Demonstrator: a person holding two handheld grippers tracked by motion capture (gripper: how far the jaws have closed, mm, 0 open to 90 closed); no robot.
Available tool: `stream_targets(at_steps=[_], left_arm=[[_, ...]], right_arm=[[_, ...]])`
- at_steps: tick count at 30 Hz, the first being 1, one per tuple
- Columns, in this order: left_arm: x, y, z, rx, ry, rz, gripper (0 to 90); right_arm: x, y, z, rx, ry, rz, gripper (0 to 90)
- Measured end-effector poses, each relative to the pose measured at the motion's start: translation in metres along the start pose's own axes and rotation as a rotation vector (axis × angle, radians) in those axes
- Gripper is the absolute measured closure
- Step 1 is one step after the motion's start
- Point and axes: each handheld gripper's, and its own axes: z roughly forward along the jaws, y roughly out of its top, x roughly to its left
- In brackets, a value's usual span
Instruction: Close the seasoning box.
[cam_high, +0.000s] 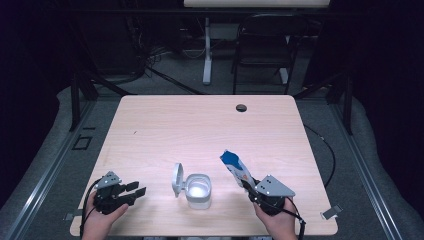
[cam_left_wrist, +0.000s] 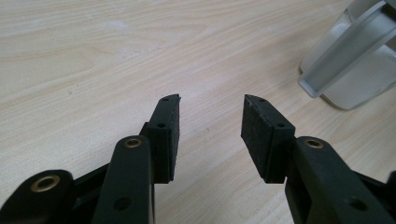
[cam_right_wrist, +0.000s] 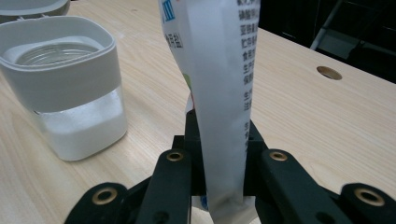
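Note:
A white jar (cam_high: 199, 191) stands near the table's front edge, its flip lid (cam_high: 177, 179) swung open to the left. White powder fills its clear lower part (cam_right_wrist: 79, 126). My right gripper (cam_high: 248, 184) is shut on the lower end of a blue and white pouch (cam_high: 235, 167), which slants up and left toward the jar. In the right gripper view the pouch (cam_right_wrist: 219, 70) rises between the pads of the right gripper (cam_right_wrist: 219, 140). My left gripper (cam_high: 137, 188) rests at the front left, open and holding nothing. In its own view the left gripper (cam_left_wrist: 211, 112) faces bare wood, with the jar (cam_left_wrist: 359, 79) off to the upper right.
The wooden table (cam_high: 200, 130) has a round cable hole (cam_high: 241, 107) near its far edge. A folding chair (cam_high: 265, 45) and a white table leg (cam_high: 207, 50) stand behind it. A small metal clip (cam_high: 331, 212) sticks out at the front right corner.

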Motion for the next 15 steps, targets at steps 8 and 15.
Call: stream_targets(at_steps=[8, 15], left_arm=[[0.000, 0.000, 0.000, 0.005, -0.001, 0.000, 57.4], [0.000, -0.001, 0.002, 0.010, 0.000, 0.000, 57.4]], right_arm=[[-0.009, -0.006, 0.002, 0.015, -0.030, 0.019, 79.3], [-0.015, -0.012, 0.004, 0.038, -0.046, 0.026, 79.3]])
